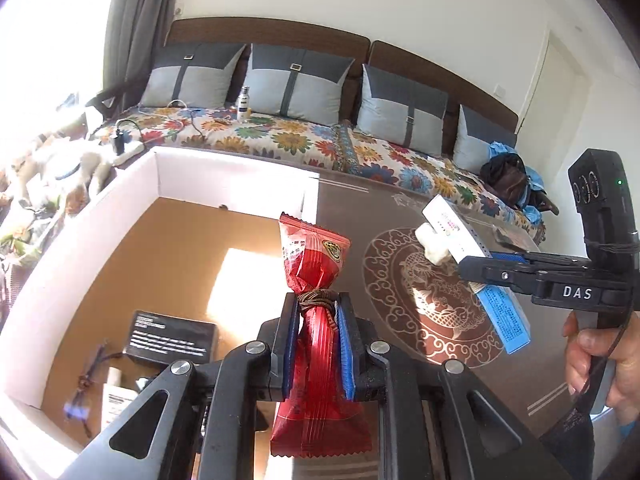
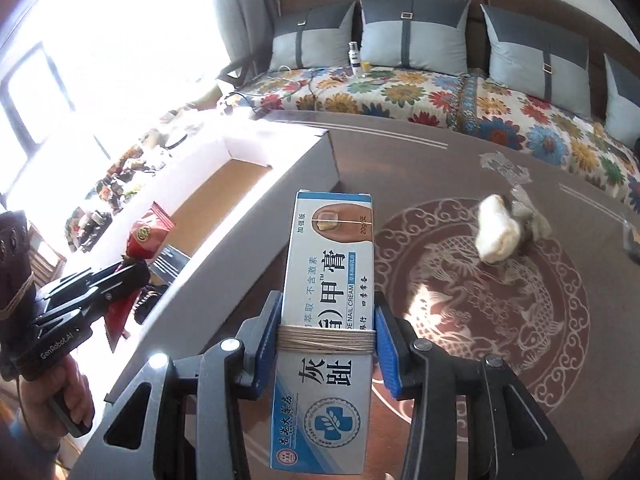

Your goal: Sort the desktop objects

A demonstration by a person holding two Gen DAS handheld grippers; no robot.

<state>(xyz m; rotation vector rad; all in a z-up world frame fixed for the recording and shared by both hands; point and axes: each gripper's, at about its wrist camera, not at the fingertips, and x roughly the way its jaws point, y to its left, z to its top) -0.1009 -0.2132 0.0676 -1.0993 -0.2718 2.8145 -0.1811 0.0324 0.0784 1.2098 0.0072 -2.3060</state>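
My left gripper (image 1: pixel 318 336) is shut on a red foil snack packet (image 1: pixel 316 264), held upright over the right edge of a white cardboard box (image 1: pixel 132 184); the same left gripper (image 2: pixel 132 276) with the red packet (image 2: pixel 146 236) shows at the left of the right wrist view. My right gripper (image 2: pixel 326 344) is shut on a blue-and-white nail cream carton (image 2: pixel 332 264), raised above the brown patterned table (image 2: pixel 520 320); that carton (image 1: pixel 472 248) and the right gripper (image 1: pixel 480 270) appear at the right of the left wrist view. A rolled white cloth (image 2: pixel 498 236) lies on the table.
Inside the box lie a black carton (image 1: pixel 170 338), a small white bottle (image 1: pixel 116 396) and a corded trinket. Crumpled clear wrappers (image 2: pixel 504 168) sit on the table's far side. A sofa with a floral cover (image 2: pixel 400 92) and grey cushions runs behind. A person's hand (image 1: pixel 596 356) holds the right gripper.
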